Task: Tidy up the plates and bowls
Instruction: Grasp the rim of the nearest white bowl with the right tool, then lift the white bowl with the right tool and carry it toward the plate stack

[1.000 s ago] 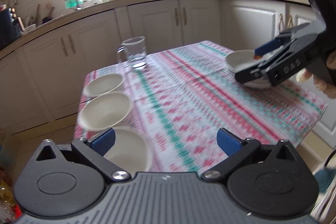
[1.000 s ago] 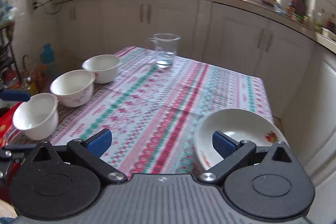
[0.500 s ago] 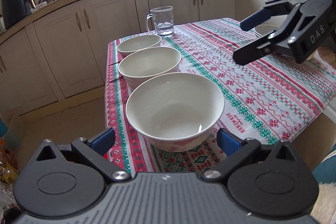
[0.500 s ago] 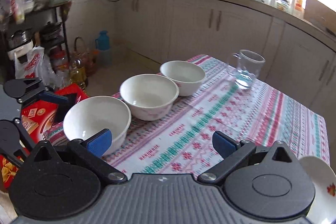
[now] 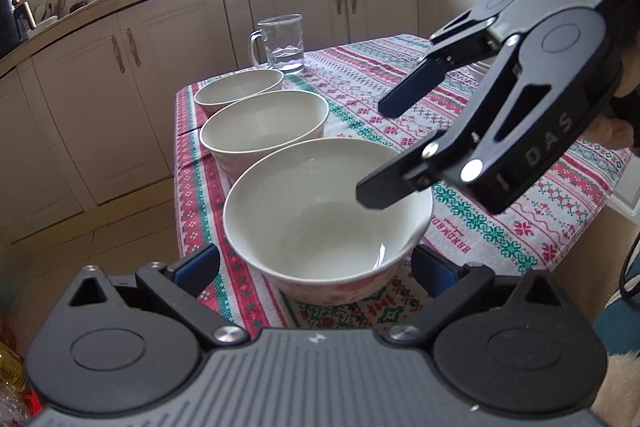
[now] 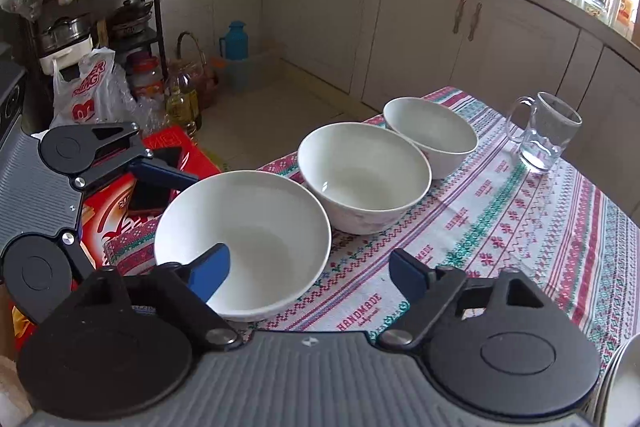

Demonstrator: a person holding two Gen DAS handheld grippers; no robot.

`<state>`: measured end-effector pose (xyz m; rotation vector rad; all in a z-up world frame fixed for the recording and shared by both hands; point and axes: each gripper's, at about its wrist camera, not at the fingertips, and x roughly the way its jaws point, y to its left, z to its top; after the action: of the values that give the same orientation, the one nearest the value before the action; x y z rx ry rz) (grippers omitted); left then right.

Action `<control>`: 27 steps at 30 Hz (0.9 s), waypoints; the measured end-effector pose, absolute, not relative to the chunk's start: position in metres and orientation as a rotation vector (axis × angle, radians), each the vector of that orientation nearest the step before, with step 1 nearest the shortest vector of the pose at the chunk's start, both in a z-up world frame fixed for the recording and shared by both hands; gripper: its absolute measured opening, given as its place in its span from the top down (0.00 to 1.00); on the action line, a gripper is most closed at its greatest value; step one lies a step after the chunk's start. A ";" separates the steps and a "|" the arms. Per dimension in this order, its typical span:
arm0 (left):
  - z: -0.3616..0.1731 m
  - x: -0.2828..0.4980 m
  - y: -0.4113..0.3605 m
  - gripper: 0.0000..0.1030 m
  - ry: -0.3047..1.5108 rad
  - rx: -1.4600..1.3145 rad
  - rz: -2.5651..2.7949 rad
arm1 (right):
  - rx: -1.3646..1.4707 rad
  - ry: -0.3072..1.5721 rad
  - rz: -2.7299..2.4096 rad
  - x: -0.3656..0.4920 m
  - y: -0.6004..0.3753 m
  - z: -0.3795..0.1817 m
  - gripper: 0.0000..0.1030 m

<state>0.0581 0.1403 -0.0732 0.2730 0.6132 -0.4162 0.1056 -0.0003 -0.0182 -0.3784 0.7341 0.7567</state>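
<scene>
**Both grippers closing in on the nearest bowl**

Where the patterned cloth hangs over the counter's left edge, three white bowls stand in a straight row along that edge, rims up and empty. In the right wrist view, from left to right, come the near bowl (image 6: 244, 239), the middle bowl (image 6: 364, 175) and the far bowl (image 6: 430, 133), the middle and far ones touching or nearly so. Beyond the far bowl, near the counter's far edge, a glass mug (image 6: 542, 133) stands upright with a little water in it, its handle turned towards the bowls. Off the left edge, on the floor, sit a red box (image 6: 116, 203), an oil bottle (image 6: 182, 99) and a blue flask (image 6: 234, 41). At the counter's near right corner only the blurred rim of a white plate (image 6: 624, 379) shows.

The left gripper (image 5: 316, 267) stands wide and its jaws are closing, with the near bowl (image 5: 328, 211) between them; whether the pads touch its wall I cannot tell. The right gripper (image 6: 308, 275) is also closing, its one finger (image 6: 210, 269) inside the bowl and the other outside on the cloth side, so the rim lies between them, not yet pinched. In the left wrist view this right gripper (image 5: 384, 151) reaches in over the bowl's right rim.
</scene>
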 end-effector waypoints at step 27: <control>-0.069 0.068 0.137 0.10 0.639 0.260 -0.463 | -0.306 0.826 0.845 0.121 0.006 -0.032 0.43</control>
<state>0.0676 0.1367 -0.0685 0.2604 0.6391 -0.4628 0.1208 0.0064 -0.0325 -0.3059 0.8259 0.8445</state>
